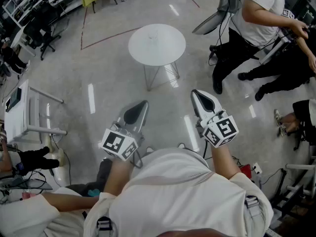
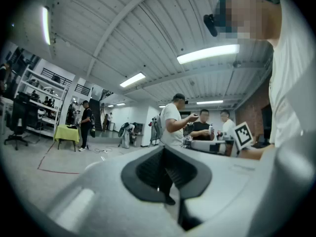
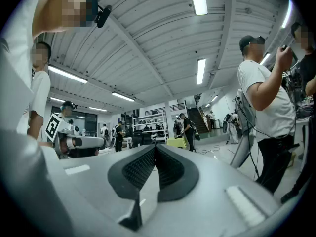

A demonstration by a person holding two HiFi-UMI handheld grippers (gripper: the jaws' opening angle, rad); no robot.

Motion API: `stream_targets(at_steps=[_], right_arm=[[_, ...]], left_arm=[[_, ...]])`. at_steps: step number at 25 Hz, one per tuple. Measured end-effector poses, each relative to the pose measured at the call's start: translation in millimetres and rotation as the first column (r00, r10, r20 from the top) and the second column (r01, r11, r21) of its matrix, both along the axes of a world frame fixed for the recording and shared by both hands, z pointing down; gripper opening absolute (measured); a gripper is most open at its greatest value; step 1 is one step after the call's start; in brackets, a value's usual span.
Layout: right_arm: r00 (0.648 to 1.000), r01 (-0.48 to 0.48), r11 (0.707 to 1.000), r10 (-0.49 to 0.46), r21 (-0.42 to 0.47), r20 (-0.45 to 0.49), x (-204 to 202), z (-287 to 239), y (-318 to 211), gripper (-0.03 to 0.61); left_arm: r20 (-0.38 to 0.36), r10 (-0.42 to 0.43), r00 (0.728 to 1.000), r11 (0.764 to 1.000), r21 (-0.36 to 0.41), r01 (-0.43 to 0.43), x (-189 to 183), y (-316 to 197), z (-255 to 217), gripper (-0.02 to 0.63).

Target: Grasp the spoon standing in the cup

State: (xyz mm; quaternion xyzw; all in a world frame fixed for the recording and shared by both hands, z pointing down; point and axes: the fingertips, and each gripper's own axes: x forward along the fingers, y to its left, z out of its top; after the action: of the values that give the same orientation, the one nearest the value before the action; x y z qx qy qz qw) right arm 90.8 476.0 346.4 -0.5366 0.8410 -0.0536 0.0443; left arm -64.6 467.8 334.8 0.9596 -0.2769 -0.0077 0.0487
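The table (image 1: 157,44) stood ahead, well apart from the left gripper (image 1: 143,105) and the slightly nearer right gripper (image 1: 197,94), each with jaws together on nothing. No cup or spoon showed, perhaps out of frame, so their bearing from the table stayed unknown

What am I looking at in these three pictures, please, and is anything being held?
There is no robot here: a person holds a two-jaw gripper in each hand. The head view comes from a camera on that person's head, looking steeply down. In it the left gripper and the right gripper point out over the floor toward a round white table.

The other two pictures come from cameras that ride on the grippers and look along their jaws. Both grippers are tilted up, so these views show mostly ceiling and bystanders.

Each pair of jaws is closed with nothing between them, so nothing is held. No cup or spoon shows in any view, so the grasp has not begun.
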Motion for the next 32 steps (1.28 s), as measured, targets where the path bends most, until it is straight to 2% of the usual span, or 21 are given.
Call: stream_targets(at_steps=[14,20,27,32], right_arm=[[1.000,0.017,1.000,-0.017,-0.002,-0.013,-8,1,7,0.005],[1.000,-0.009,1.000,0.009,0.023,0.017,-8,-2,7,0.005],[1.000,-0.013,1.000,0.013,-0.006,0.023,-30,5,-2,0.005],[1.000,-0.006,1.000,0.006,-0.018,0.017,-63,9,-16,0.005]], left_arm=[[-0.003,0.003,1.000,1.000,0.004,-0.003,-3,8,-2,0.000],[-0.003,0.002,1.000,1.000,-0.002,-0.002,-11,10,-1,0.000],[-0.008,-0.002,1.000,1.000,-0.014,0.002,-35,2,6,0.000],[-0.013,-0.009,1.000,1.000,-0.025,0.008,-69,-11,12,0.000]])
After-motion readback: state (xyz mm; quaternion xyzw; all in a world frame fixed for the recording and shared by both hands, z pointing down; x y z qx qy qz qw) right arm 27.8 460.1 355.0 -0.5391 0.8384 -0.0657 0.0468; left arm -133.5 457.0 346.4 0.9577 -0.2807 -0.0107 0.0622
